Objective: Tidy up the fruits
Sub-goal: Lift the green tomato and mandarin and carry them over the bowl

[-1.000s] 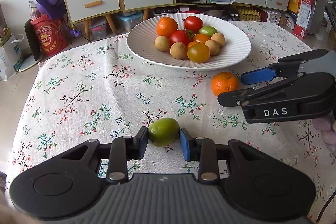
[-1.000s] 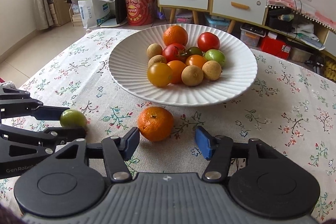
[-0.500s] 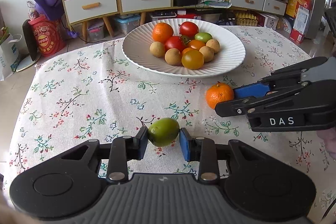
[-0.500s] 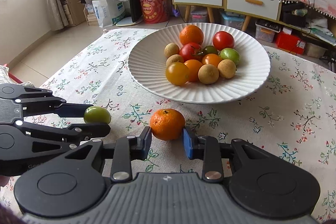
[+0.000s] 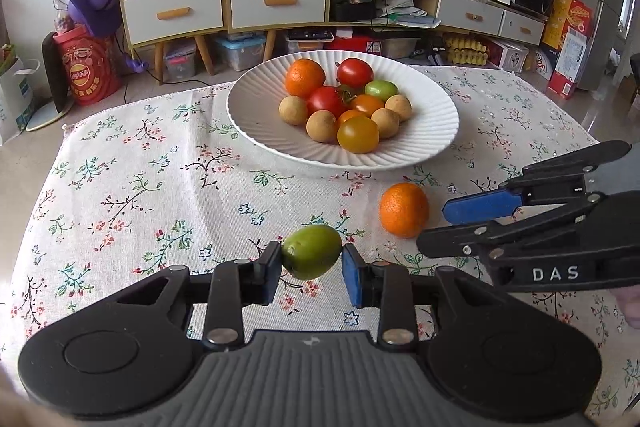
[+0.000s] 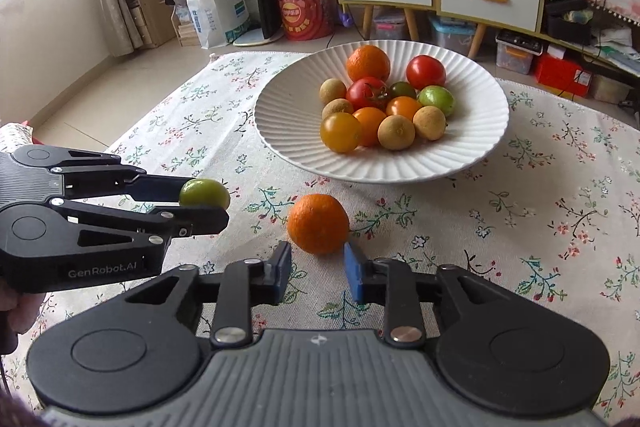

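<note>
My left gripper (image 5: pixel 311 273) is shut on a green fruit (image 5: pixel 312 256) and holds it above the floral tablecloth; the fruit also shows in the right wrist view (image 6: pixel 204 192). A mandarin (image 6: pixel 318 229) lies on the cloth just in front of my right gripper (image 6: pixel 318 275), whose jaws stand open a little behind it, not touching. The mandarin also shows in the left wrist view (image 5: pixel 404 209), left of the right gripper (image 5: pixel 448 223). A white ribbed plate (image 5: pixel 256 115) beyond holds several fruits: tomatoes, a mandarin, small brown fruits.
The table's far edge lies just behind the plate (image 6: pixel 280 143). Beyond it stand a cabinet with drawers (image 5: pixel 224 3), a red drum (image 5: pixel 86 67) and boxes on the floor.
The left gripper has lifted the green fruit higher off the cloth. The right gripper closed in around the mandarin, then drew back a little; the mandarin stays on the cloth.
</note>
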`<state>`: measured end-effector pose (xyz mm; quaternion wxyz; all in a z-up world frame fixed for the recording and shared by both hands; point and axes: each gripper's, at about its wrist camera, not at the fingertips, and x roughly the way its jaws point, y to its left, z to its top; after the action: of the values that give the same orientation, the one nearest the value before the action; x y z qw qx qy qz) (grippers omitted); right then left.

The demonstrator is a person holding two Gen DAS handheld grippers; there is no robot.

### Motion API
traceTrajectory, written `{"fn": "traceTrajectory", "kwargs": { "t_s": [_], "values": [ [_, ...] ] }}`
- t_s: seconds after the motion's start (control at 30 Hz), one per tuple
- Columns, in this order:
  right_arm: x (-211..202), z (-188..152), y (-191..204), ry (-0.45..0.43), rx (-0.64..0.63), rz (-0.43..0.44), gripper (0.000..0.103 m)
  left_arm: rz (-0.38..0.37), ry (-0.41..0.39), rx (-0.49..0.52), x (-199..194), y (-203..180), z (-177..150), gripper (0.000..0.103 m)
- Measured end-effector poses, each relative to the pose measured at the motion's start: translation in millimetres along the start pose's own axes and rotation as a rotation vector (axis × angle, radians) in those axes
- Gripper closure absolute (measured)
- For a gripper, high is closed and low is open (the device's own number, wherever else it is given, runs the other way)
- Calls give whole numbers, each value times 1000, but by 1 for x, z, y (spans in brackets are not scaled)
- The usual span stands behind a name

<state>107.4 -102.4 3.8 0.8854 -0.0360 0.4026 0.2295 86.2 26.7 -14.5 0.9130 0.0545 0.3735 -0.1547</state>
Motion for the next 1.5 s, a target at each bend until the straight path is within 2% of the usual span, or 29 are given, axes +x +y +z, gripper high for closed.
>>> {"fn": "traceTrajectory", "kwargs": {
  "t_s": [0.07, 0.23, 0.4, 0.43, 0.47, 1.03, 1.3, 1.5],
  "values": [
    [3, 1, 2, -10, -4, -3, 60, 2, 3, 6, 1, -1, -1, 75],
    [9, 5, 3, -25, 16, -15, 59, 16, 19, 5, 4, 1, -4, 75],
    [17, 7, 5, -25, 20, -27, 62, 21, 26, 6, 4, 3, -6, 75],
    [17, 6, 6, -27, 16, -32, 64, 21, 25, 7, 4, 3, -6, 75],
    [17, 6, 6, -29, 13, -36, 70, 21, 24, 9, 4, 3, -7, 75],
    [-21, 8, -10, -53, 31, 65, 71, 1, -29, -9, -3, -4, 10, 75],
    [-28, 24, -39, -134, 127, 28, 71, -37, -71, -16, 2, -28, 30, 75],
    [-17, 29, -59, -150, 213, -15, 71, -57, -91, -31, 16, -47, 46, 75]
  ]
}}
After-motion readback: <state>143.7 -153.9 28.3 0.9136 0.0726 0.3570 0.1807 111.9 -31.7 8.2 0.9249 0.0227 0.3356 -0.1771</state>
